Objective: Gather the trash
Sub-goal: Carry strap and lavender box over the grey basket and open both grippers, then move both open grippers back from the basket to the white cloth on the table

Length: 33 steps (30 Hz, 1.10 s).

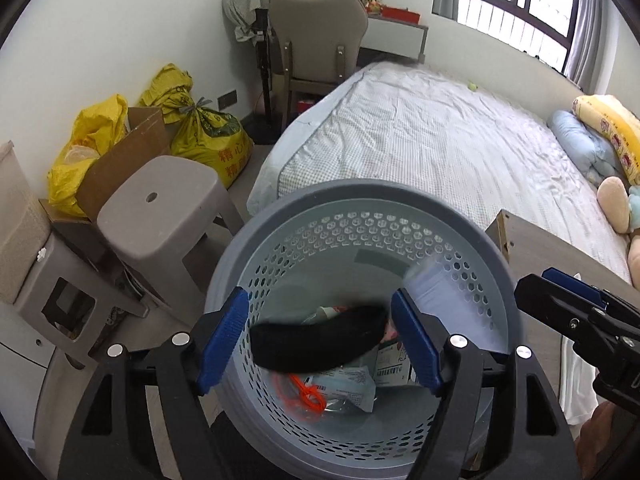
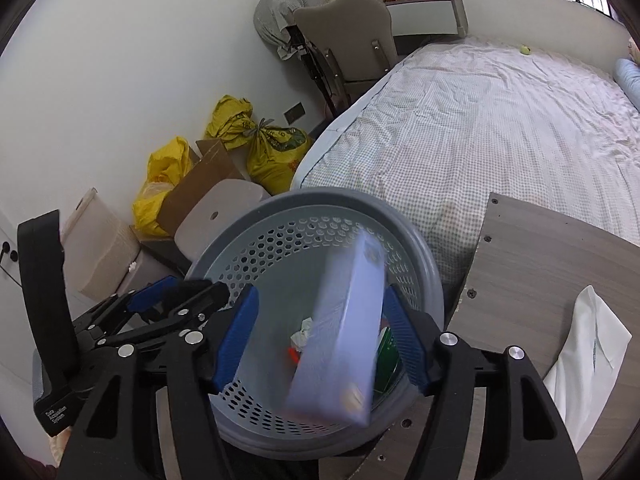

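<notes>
A blue-grey perforated basket [image 1: 360, 190] [image 2: 340, 198] stands right under both grippers. My left gripper [image 1: 320, 294] is open above it. A black, soft, blurred thing [image 1: 320, 340] hangs loose between its blue fingers, clear of both pads. My right gripper [image 2: 320, 290] is open too, with a blurred pale blue box [image 2: 344, 340] [image 1: 424, 280] tilted in the gap over the basket's mouth. On the basket floor lie an orange cord [image 1: 306, 394], paper packets [image 1: 394, 364] and a crumpled tissue [image 2: 304, 330]. Each gripper shows beside the other: the right gripper [image 1: 560, 292], the left gripper [image 2: 180, 288].
A grey plastic stool [image 1: 160, 200] stands left of the basket, with a cardboard box [image 1: 120, 160] and yellow bags [image 1: 208, 136] behind it. A wood-grain board [image 2: 540, 260] with a white cloth [image 2: 584, 352] lies to the right. The bed [image 1: 440, 140] and a chair [image 1: 320, 32] lie beyond.
</notes>
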### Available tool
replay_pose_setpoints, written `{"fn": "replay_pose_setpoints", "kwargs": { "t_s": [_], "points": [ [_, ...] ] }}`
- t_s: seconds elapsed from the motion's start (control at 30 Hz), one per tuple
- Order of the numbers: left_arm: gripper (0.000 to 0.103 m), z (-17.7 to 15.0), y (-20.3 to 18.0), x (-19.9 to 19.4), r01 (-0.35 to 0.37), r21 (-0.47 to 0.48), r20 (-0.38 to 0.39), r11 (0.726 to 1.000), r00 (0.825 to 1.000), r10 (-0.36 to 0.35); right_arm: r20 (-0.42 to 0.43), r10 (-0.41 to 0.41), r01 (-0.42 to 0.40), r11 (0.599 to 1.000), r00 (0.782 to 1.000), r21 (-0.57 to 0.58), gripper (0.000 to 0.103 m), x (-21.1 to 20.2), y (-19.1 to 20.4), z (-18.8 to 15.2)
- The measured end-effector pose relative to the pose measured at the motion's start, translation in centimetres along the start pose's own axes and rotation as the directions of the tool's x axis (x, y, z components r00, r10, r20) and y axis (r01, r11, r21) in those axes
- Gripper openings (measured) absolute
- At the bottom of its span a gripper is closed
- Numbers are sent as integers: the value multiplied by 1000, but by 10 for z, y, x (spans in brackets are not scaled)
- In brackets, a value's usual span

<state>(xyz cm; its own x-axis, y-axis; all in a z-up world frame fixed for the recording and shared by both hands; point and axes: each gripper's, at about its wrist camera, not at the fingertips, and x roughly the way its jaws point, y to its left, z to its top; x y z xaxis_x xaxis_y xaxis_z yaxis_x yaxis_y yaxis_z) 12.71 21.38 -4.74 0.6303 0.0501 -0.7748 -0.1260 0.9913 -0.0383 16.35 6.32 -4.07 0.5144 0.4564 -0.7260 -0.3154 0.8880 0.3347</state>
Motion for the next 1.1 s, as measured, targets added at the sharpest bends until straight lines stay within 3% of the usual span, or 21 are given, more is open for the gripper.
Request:
{"fn": "replay_pose_setpoints", "kwargs": {
  "t_s": [0.67,0.9,1.1],
  "points": [
    [76,-11,-1,-16,-37,-6,-13,999,999,37,35,-17,16,1000,999,6,63,-24,-5,-15],
    [76,-18,-26,-27,0,29,-5,1000,1000,1,75,-69,66,997,995,33,63,-57,-29,-28],
    [77,-30,-70,-39,68,101,-3,993,998,-68,96,-149,139,985,984,100,63,-93,-70,-51]
  ]
}}
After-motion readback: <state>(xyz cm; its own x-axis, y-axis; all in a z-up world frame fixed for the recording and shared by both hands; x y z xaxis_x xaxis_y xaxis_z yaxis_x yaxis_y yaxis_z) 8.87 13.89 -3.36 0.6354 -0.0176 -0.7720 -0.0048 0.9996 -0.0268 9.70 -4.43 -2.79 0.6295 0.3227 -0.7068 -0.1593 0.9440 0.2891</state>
